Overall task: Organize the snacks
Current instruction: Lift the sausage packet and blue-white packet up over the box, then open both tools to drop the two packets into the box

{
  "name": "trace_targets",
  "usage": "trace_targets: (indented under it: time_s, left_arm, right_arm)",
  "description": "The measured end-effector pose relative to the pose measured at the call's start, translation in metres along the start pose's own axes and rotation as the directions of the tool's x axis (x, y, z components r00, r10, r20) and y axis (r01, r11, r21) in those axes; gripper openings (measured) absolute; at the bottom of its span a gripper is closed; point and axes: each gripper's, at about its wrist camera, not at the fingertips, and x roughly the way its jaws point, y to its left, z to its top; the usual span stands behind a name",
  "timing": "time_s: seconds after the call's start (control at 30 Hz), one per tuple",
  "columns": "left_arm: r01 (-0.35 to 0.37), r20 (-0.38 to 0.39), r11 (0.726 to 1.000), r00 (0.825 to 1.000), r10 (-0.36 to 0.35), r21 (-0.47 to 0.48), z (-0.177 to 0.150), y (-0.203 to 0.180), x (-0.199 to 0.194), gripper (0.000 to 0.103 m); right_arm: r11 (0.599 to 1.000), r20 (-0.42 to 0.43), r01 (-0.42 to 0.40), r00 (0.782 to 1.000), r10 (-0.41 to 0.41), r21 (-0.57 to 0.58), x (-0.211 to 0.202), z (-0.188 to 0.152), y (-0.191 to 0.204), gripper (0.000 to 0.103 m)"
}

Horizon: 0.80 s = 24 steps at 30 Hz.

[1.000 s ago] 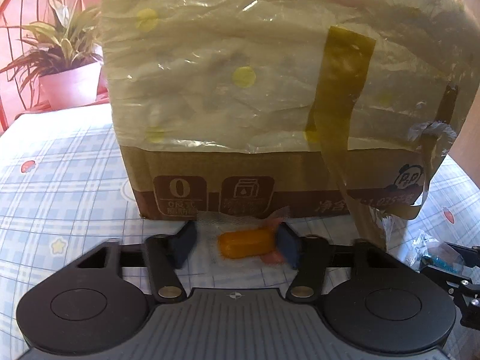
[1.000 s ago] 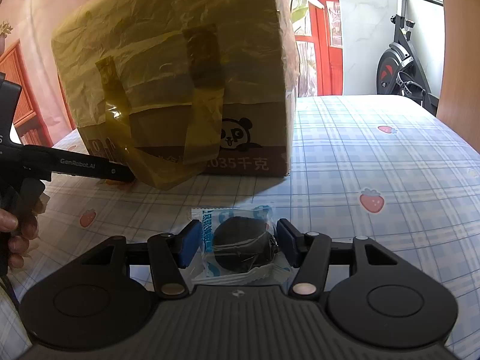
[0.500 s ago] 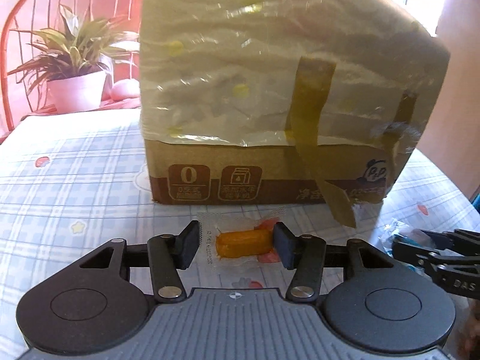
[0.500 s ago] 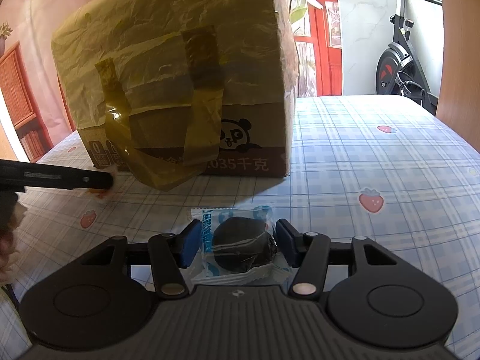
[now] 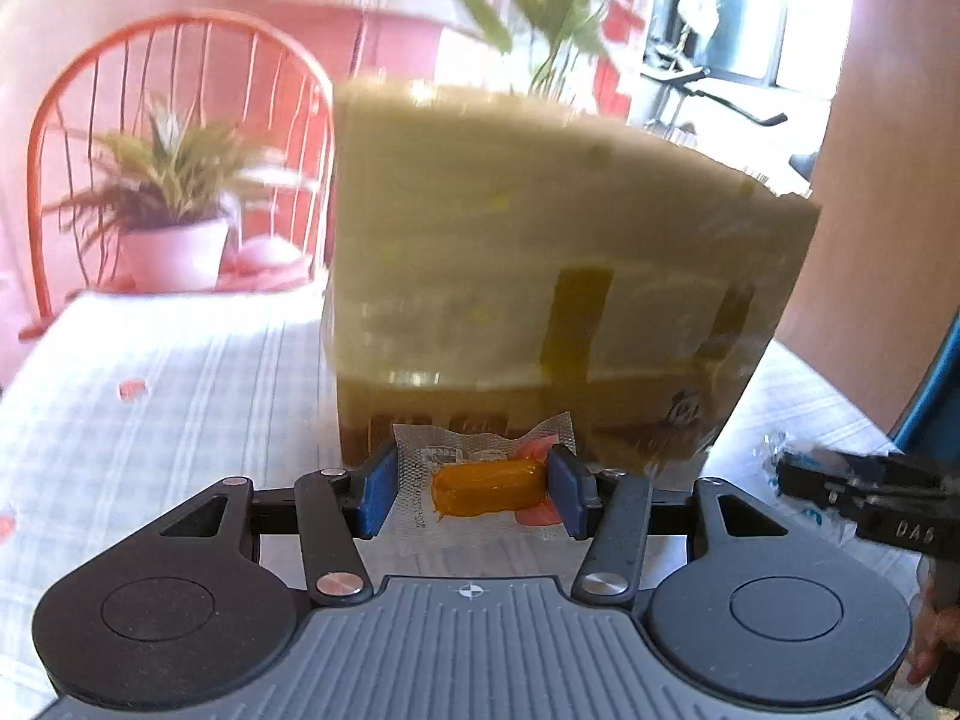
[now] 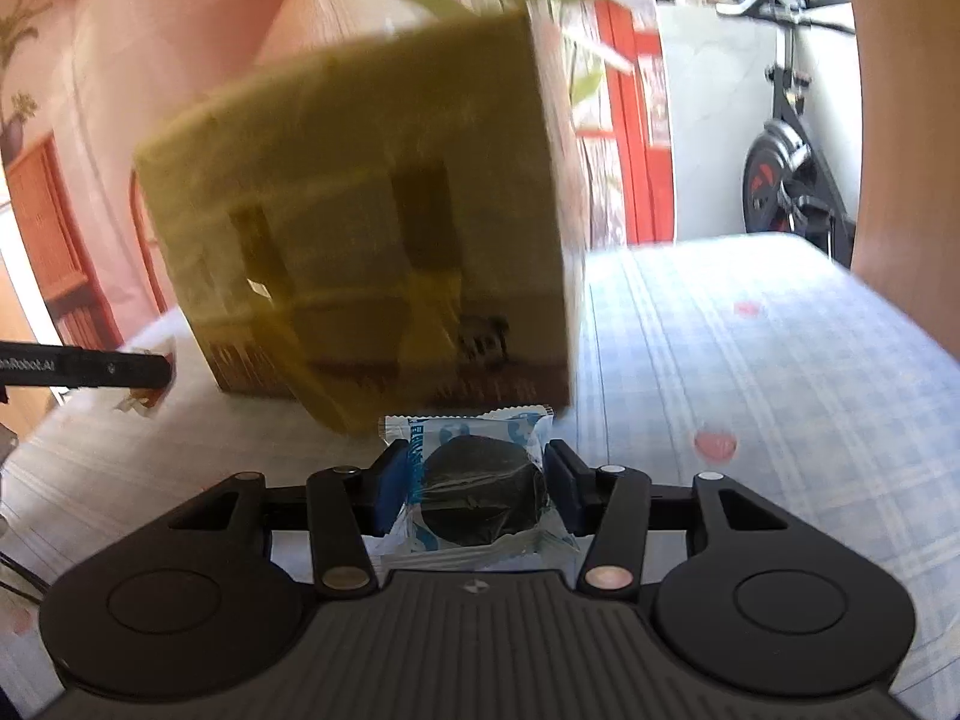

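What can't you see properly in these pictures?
- Inside of the box: both views show only its outer sides, so what it holds is hidden.
- Print on the box: smeared by motion blur in both views.
- Writing on the orange snack wrapper, left view: too small.
- Blue packet, right view: its near end is hidden behind the gripper body.

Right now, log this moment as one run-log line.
left gripper: shut on orange snack | right gripper: shut on dark cookie pack | box: ahead
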Motion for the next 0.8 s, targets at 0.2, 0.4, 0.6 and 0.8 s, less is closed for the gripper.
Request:
trace_targets:
  time_s: [0.2,0.4,0.6,0.8]
  left_arm:
    - [0.032,0.084,0.999,0.996,-0.034,0.036,0.041,-0.004,-0.027,0.056]
    - [0.041,0.171,0.996,0.984,-0.055,0.081,0.095,-0.010,-0.045,0.056]
    - [0.063,0.184,0.994,0.980,-0.079,0.094,0.151,-0.017,-0.033,0.057]
    - [0.026,0.161,0.996,0.986,-0.039,0.082,0.191,-0.010,0.006,0.057]
  right_arm:
    - [0.997,0.130,-0.052,0.990,0.059,-0.057,-0.031,0.051,0.021,0.051]
    - [0.986,0.220,-0.107,0.966,0.135,-0.131,-0.042,0.104,0.044,0.051]
    - [0.965,0.259,-0.112,0.950,0.174,-0.239,-0.024,0.151,0.072,0.051]
    - [0.944,0.228,-0.109,0.956,0.186,-0.311,0.029,0.182,0.091,0.051]
